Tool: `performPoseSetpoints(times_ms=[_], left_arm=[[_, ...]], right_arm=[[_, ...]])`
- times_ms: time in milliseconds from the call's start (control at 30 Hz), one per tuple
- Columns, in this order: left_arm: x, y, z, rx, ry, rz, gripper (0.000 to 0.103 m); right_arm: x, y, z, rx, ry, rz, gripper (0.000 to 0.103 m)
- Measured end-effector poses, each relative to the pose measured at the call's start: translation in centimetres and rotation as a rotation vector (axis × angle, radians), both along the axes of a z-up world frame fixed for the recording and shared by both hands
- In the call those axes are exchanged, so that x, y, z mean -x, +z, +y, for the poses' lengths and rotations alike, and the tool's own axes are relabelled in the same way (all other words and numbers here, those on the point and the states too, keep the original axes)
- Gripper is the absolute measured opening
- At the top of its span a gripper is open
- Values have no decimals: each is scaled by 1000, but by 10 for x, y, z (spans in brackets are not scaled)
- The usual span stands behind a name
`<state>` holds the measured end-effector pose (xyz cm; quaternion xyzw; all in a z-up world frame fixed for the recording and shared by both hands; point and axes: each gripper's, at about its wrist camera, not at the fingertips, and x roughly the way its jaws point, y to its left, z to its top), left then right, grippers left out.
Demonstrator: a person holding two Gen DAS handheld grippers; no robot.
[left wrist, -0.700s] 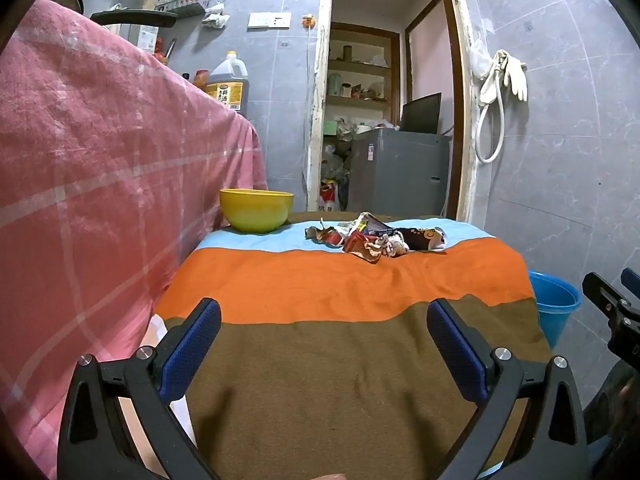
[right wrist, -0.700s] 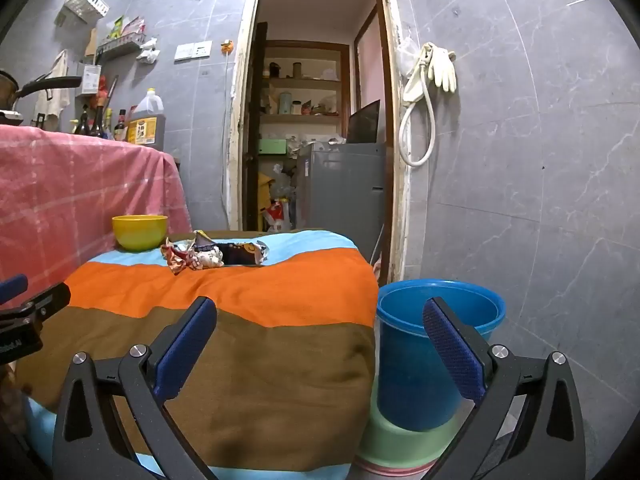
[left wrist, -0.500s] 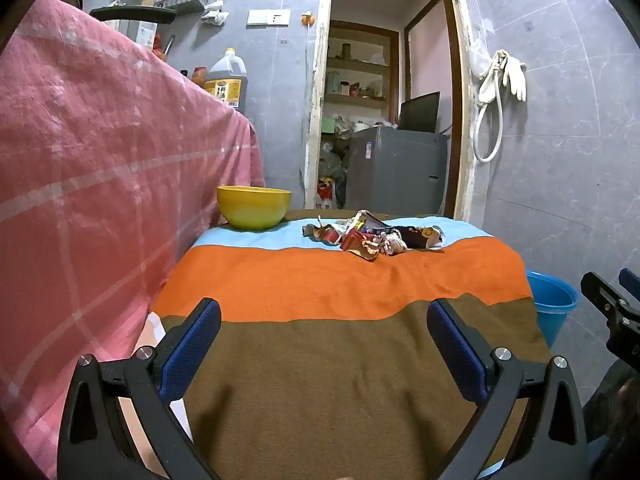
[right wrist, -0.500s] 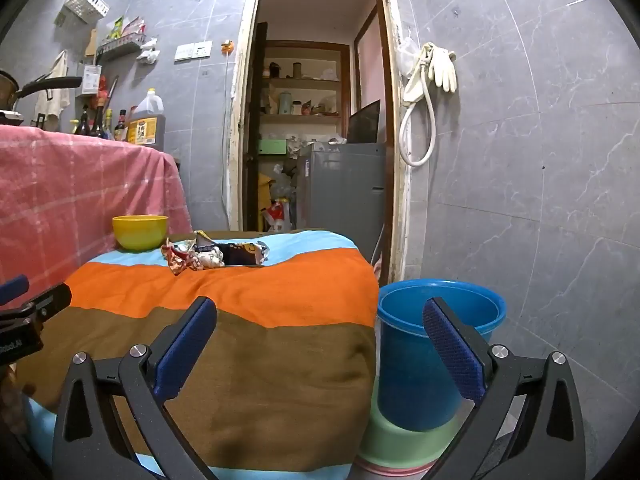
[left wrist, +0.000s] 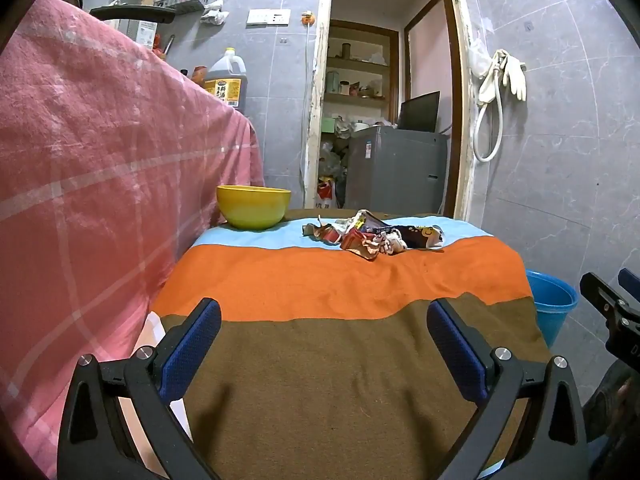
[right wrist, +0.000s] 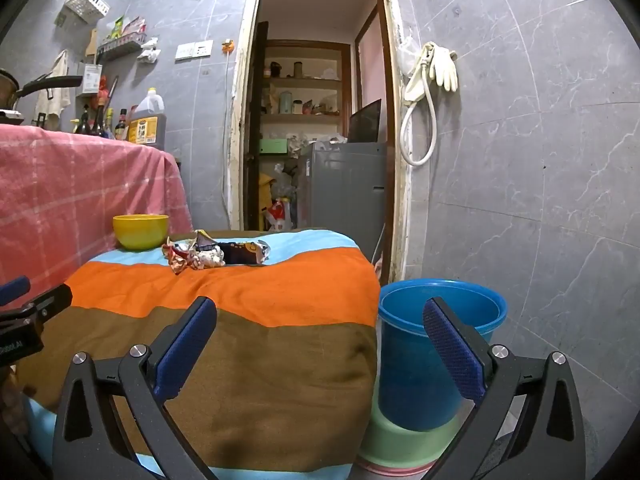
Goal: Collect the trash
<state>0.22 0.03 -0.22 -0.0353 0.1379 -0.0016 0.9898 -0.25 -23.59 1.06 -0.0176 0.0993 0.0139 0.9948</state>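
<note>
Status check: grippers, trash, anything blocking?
Left gripper and right gripper open, empty. Wrappers piled at table's far end, untouched. Bucket on the floor to the table's right. Path across cloth clear; bowl left of pile.

1. My left black two-finger gripper with blue ribbed pads (left wrist: pixel 324 324) has its jaws spread wide, nothing between them.
2. My right black two-finger gripper with blue ribbed pads (right wrist: pixel 320 322) is equally wide apart and holds nothing.
3. Both point forward, level, side by side; each shows at the edge of the other's view.
</note>
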Motion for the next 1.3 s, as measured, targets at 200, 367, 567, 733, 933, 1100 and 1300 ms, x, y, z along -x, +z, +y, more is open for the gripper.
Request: performPoseSetpoints(times_ms=[200, 367, 567, 733, 933, 1100, 1300], left_arm=[[-1, 3, 2, 2, -2, -1, 101], [-1, 3, 2, 3, -1, -2, 101], [-1, 3, 2, 2, -2, -2, 101], [-1, 3, 2, 2, -1, -1, 101], [0, 3, 2, 4, -1, -2, 101], [-1, 3, 2, 4, -1, -3, 101], [-1, 3, 2, 4, -1, -2, 101]], right_arm=[[0, 0, 1, 1, 0, 1, 103], [0, -1, 1, 1, 0, 1, 103], [0, -1, 2, 1, 0, 2, 103], [-1, -2, 2, 1, 0, 2, 103], [-1, -2, 3, 2, 0, 2, 103], [-1, -2, 3, 2, 1, 3, 103], [-1, -2, 3, 3, 1, 3, 103]])
